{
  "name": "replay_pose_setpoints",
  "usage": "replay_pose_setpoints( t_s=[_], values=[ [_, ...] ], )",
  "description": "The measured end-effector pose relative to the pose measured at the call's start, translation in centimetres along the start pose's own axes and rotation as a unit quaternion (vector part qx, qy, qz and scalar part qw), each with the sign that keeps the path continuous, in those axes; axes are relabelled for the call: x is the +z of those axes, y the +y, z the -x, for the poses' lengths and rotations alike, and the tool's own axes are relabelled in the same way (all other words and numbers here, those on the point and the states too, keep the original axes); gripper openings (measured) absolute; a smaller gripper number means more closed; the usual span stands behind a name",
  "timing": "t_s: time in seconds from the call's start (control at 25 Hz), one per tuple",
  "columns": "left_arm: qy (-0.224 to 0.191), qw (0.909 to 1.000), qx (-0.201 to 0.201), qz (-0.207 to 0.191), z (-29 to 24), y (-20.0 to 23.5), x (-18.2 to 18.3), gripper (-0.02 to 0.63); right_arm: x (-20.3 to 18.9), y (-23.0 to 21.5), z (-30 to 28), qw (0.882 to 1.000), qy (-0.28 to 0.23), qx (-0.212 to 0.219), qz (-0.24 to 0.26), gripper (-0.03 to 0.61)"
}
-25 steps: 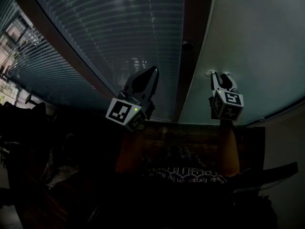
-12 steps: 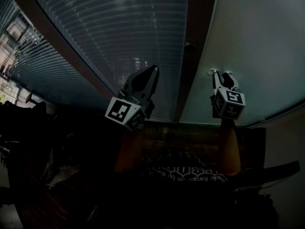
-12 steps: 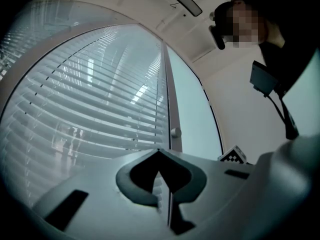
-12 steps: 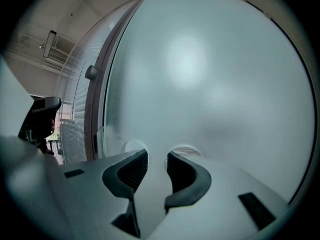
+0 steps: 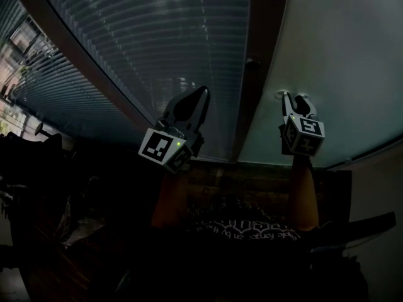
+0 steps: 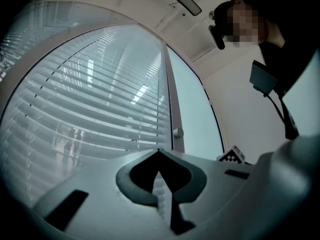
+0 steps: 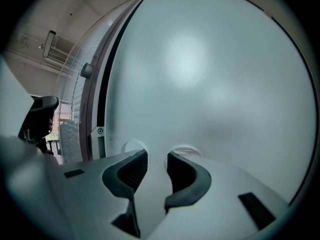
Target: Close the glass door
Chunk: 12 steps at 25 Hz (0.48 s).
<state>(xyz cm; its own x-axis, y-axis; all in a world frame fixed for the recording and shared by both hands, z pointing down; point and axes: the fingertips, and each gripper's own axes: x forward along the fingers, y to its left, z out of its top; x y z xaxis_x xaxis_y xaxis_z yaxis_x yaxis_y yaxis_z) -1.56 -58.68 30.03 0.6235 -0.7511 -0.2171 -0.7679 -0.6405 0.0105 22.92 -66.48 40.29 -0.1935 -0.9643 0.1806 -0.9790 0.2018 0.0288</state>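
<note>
The glass door's frosted panel [image 5: 340,61] [image 7: 210,74] fills the right of the head view. A dark upright frame [image 5: 252,99] with a small round knob [image 5: 252,61] [image 6: 177,132] [image 7: 86,70] separates it from a window with blinds [image 5: 164,36] [image 6: 100,99]. My right gripper [image 5: 296,98] [image 7: 156,160] has its tips against the frosted panel, jaws a little apart with nothing between them. My left gripper [image 5: 200,93] [image 6: 159,153] is held up in front of the blinds, left of the frame, with jaws shut and empty.
In the right gripper view a narrow dark strip [image 7: 103,94] runs between the panel's edge and the frame, with a small screwed plate [image 7: 100,131] low on it. The person's arms and dark clothing [image 5: 245,231] fill the lower head view. A wall [image 6: 235,109] stands right of the door.
The right gripper and the dark frame with its knob have shifted slightly to the right in the head view. The left gripper has stayed where it was.
</note>
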Motion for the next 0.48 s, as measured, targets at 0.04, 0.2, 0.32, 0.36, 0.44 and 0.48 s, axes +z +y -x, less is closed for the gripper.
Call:
replay_pose_setpoints(
  t_s=[0.04,0.2,0.32,0.36,0.44,0.48],
  values=[
    [0.0,1.0,0.0,0.0,0.02,0.02,-0.03,0.002,-0.05,-0.03,-0.05,1.0,0.002,0.0,-0.001,0.118],
    [0.001,1.0,0.004,-0.001,0.14,0.17,-0.02,0.002,-0.07,-0.27,-0.52,1.0,0.002,0.0,-0.002,0.118],
    [0.002,1.0,0.006,-0.002,0.26,0.0,-0.26,0.002,-0.19,-0.51,-0.35,1.0,-0.001,0.002,-0.002,0.118],
    [0.003,1.0,0.007,-0.002,0.28,0.02,-0.34,0.002,-0.17,-0.52,-0.29,1.0,-0.002,0.003,-0.001,0.118],
    [0.003,1.0,0.009,-0.001,0.32,0.2,-0.42,0.002,-0.09,-0.39,-0.34,1.0,-0.001,0.003,-0.002,0.12],
    [0.003,1.0,0.009,-0.001,0.35,0.28,-0.46,0.002,-0.09,-0.3,-0.41,1.0,0.0,0.004,-0.003,0.12]
  ],
)
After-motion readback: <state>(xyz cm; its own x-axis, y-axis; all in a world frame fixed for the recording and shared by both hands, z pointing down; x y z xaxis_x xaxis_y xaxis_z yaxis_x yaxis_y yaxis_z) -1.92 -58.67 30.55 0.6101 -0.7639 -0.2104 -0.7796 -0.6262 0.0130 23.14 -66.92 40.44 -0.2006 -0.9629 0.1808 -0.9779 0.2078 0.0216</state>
